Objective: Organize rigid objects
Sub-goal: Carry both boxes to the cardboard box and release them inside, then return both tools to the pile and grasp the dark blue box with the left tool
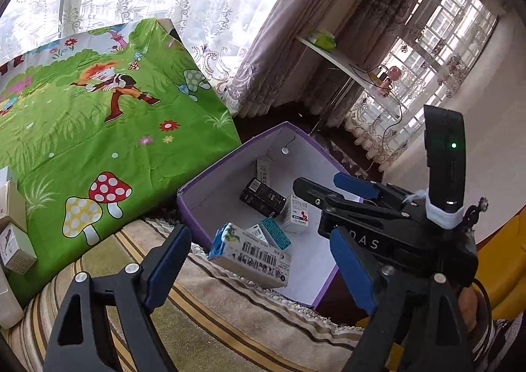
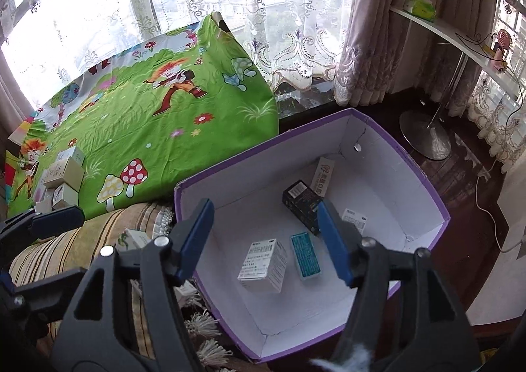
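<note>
Two hand-held grippers hang over a purple storage box (image 2: 424, 181) set at the edge of a striped rug (image 1: 210, 316), beside a bed draped in a green cartoon sheet (image 1: 108, 128). The left gripper (image 1: 263, 270) stands wide open, and a white carton with a barcode and blue end (image 1: 251, 255) sits between its fingers with clear air on both sides, tipped across the box's near rim, its long axis running roughly across the jaws; neither pad presses on it, and whether it rests on the rim or is dropping cannot be told. The right gripper (image 2: 266, 240) is parted about halfway and holds nothing, poised directly above the box floor. Inside the box lie a white medicine carton (image 2: 263, 265), a teal-faced carton (image 2: 305, 256), a black carton (image 2: 300, 204) toward the far wall, and further white cartons beyond it. More small boxes (image 2: 64, 181) wait on the sheet, well away from the purple box on the side of the left gripper, which appears the nearer hand for them. Judging by this layout, the sorting is partway done, and the next reach likely runs from the box back across the rug to that stack, whose cartons look light and stiff enough to pinch across their narrow faces.
</note>
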Demonstrator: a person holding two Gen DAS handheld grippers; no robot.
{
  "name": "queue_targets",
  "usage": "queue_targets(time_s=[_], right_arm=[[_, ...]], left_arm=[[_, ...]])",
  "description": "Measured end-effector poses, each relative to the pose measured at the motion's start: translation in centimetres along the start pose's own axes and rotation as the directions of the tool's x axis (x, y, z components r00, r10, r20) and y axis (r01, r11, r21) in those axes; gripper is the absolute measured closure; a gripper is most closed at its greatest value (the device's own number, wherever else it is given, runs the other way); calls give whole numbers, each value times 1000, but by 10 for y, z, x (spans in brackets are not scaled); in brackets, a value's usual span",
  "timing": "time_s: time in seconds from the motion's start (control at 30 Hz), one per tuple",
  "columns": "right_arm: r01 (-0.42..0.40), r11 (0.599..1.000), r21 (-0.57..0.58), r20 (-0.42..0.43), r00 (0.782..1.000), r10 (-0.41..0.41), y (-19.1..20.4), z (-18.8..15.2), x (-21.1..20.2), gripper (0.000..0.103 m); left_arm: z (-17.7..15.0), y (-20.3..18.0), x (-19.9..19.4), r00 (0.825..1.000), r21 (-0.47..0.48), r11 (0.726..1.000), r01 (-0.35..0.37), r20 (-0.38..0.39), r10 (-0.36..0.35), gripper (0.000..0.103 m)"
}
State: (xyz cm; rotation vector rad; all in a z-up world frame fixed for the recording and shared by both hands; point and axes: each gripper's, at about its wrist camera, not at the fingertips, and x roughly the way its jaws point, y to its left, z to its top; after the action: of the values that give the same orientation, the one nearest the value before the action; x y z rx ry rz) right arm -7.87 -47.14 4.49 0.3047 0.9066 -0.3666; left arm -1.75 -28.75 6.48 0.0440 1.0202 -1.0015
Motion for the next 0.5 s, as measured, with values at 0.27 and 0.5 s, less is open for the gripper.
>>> queue_targets(time_s=[0.27, 0.5], right_arm=[[-63, 998, -13, 28, 998, 63, 13, 3, -7, 30], [-132, 984, -120, 44, 989, 138, 66, 12, -14, 30]], left_arm=[[-7, 17, -21, 996, -1, 997, -80, 27, 80, 16], [-13, 63, -71, 959, -77, 967, -241, 134, 250, 16]])
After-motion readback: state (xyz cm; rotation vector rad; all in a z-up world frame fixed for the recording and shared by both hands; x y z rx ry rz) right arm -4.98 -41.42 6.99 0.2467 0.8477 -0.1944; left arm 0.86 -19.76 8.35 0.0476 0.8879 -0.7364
